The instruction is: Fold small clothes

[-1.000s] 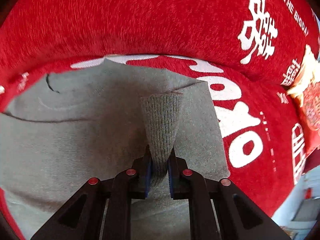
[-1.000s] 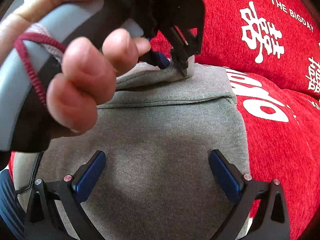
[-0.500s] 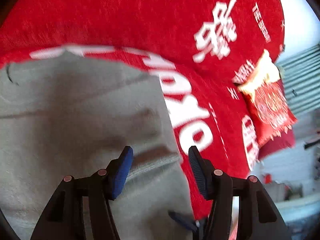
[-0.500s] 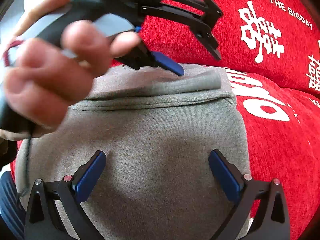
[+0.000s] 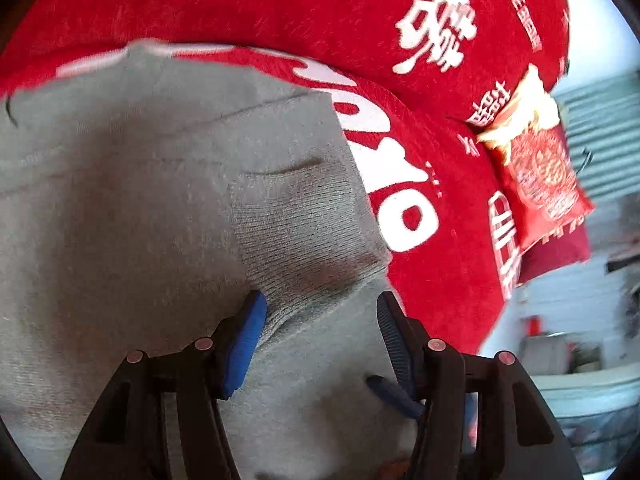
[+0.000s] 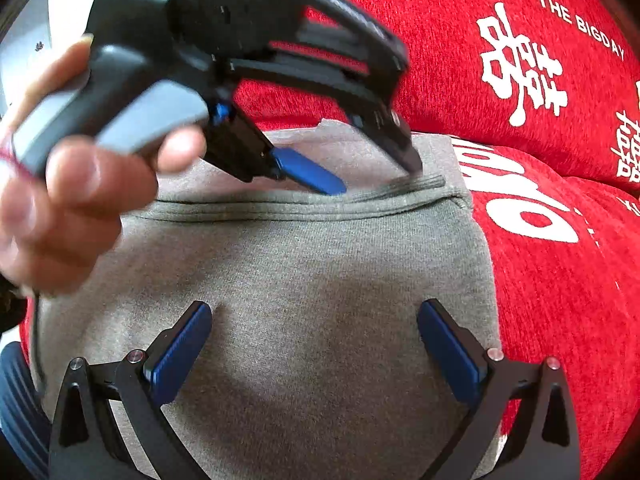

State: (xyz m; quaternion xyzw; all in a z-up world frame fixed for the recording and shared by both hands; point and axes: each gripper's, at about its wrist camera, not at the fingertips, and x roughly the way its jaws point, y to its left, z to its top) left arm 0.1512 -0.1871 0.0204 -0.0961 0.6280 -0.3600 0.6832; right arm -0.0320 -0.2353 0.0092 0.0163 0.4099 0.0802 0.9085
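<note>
A grey knit garment [image 6: 304,280] lies folded on a red sofa cover; it also shows in the left wrist view [image 5: 120,220]. Its ribbed cuff [image 5: 304,232] lies flat on top near the garment's right edge, seen edge-on in the right wrist view [image 6: 412,186]. My left gripper [image 5: 320,344] is open, its jaws straddling the cuff's near end; it also shows in the right wrist view [image 6: 376,176], held by a hand just above the cuff. My right gripper [image 6: 316,356] is wide open and empty, low over the garment's near part.
The red sofa cover [image 6: 560,260] with white lettering surrounds the garment, its backrest [image 5: 280,4] rising behind. A red and yellow snack bag [image 5: 536,160] leans at the sofa's right end. Beyond the sofa edge is a blurred room [image 5: 580,340].
My left gripper has opened and let go of the ribbed cuff, which now lies flat on the garment. It swung right, then came back down over the cuff. The right gripper has stayed still.
</note>
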